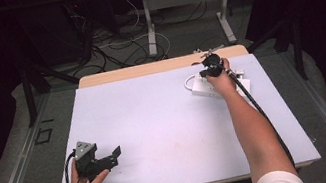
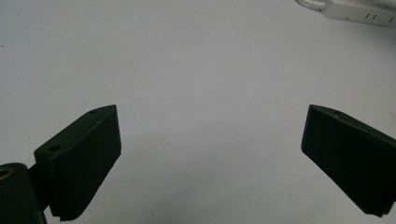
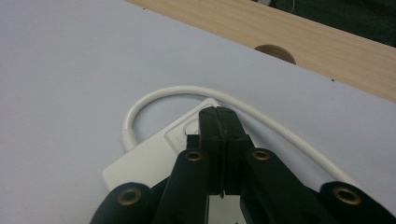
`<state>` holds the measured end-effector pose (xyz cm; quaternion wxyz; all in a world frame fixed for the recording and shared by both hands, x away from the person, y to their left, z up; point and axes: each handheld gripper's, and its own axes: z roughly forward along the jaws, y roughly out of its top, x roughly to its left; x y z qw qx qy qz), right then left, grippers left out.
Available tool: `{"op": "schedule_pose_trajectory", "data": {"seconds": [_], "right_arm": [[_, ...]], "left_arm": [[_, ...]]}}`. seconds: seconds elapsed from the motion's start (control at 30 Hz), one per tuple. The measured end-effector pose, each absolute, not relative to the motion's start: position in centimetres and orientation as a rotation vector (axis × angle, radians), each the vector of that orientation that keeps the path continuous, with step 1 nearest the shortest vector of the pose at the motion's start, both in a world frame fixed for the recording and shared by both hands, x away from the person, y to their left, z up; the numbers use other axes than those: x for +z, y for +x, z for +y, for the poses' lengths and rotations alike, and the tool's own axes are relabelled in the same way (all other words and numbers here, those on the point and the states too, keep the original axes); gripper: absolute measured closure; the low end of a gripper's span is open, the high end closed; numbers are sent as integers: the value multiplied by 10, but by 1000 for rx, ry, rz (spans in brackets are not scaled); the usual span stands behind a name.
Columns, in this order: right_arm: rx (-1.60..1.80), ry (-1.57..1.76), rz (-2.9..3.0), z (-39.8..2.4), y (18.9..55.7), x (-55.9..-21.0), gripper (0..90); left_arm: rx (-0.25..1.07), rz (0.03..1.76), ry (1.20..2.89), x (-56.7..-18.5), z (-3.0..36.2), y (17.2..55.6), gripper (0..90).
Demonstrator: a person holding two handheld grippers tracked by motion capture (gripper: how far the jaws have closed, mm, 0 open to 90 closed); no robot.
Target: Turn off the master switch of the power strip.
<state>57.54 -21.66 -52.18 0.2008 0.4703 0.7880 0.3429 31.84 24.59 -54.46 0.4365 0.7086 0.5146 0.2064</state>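
White mat over your table, power strip at two o'clock, cord looping off it, your right gripper jaws pressed together, tips over its button end, your left gripper at eight o'clock, jaws wide apart, nothing between.

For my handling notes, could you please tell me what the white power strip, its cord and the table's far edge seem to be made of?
Power strip: likely hard plastic, smooth matte white shell. Cord: probably rubbery sheathing, curving in a soft loop. Table edge: pale wood or laminate with visible grain.
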Motion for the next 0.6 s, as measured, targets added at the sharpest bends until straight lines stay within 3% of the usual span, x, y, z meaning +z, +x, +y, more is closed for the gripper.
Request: {"op": "schedule_pose_trajectory", "data": {"seconds": [0.6], "right_arm": [[943,1308,2196,-206,576,-533,900]], "left_arm": [[514,1281,1768,-546,246,318,54]]}}
